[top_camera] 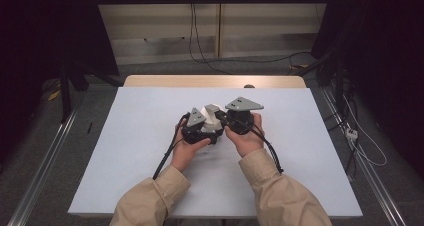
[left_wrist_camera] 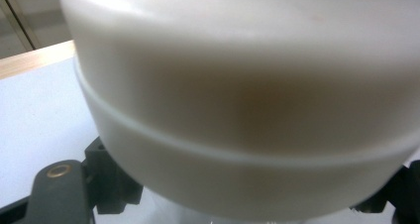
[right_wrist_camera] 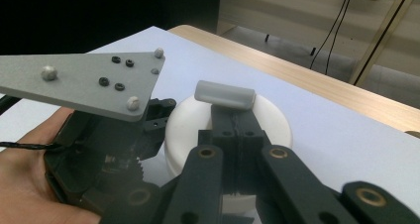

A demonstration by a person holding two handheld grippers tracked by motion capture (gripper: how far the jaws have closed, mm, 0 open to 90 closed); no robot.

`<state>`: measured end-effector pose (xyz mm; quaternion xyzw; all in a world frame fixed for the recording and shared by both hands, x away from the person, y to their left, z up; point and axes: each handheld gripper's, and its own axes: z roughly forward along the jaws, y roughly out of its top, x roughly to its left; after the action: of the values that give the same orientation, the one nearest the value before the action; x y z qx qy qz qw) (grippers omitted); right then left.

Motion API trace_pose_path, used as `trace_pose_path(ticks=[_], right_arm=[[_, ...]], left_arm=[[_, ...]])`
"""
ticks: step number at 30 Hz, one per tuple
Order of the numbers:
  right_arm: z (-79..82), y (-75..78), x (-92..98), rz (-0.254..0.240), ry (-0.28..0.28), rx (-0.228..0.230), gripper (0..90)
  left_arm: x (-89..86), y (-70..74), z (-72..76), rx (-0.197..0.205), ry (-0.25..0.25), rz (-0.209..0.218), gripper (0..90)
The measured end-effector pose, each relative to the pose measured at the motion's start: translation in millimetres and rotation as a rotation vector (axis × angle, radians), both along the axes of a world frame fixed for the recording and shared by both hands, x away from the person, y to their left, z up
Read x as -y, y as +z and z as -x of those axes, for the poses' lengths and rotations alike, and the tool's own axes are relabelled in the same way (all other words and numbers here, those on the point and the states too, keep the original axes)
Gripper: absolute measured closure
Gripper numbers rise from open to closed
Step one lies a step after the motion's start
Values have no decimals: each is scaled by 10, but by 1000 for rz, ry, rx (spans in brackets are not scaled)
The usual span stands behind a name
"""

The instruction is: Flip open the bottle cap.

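A white round container (top_camera: 212, 114) sits at the middle of the table. In the left gripper view its wall (left_wrist_camera: 247, 110) is pressed close, and my left gripper (left_wrist_camera: 228, 206) is shut on it with a black jaw on either side. In the high view the left gripper (top_camera: 202, 127) holds it from the left. A short grey cylinder handle (right_wrist_camera: 225, 95) lies on the white lid (right_wrist_camera: 280, 122). My right gripper (right_wrist_camera: 236, 125) is shut on that handle, jaws together beneath it. The right gripper (top_camera: 223, 117) comes in from the right.
A white mat (top_camera: 140, 151) covers the wooden table (top_camera: 215, 81). The left gripper's grey plate (right_wrist_camera: 84, 83) and a hand (right_wrist_camera: 25, 179) are close beside my right jaws. Cables (top_camera: 360, 146) and metal rails (top_camera: 45, 156) lie on the floor around the table.
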<state>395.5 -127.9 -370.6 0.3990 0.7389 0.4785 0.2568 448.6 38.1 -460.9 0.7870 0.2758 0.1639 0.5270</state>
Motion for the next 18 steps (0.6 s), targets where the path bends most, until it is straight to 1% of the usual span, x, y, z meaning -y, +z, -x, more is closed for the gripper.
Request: trace_pose_path(ticks=[5,10,13,18], right_arm=[[-25,6,-20,9,5,4,900],[-50,-4,-21,-14,3,-6,900],[-61,-1,-32,8,6,-3,900],[-85,37,-44,16,5,6,900]], left_arm=[[1,-1,0,0,0,4,183],[4,-2,1,-3,1,7,183],[0,-1,-2,-4,-2,5,183],[4,-2,1,-3,1,7,183]])
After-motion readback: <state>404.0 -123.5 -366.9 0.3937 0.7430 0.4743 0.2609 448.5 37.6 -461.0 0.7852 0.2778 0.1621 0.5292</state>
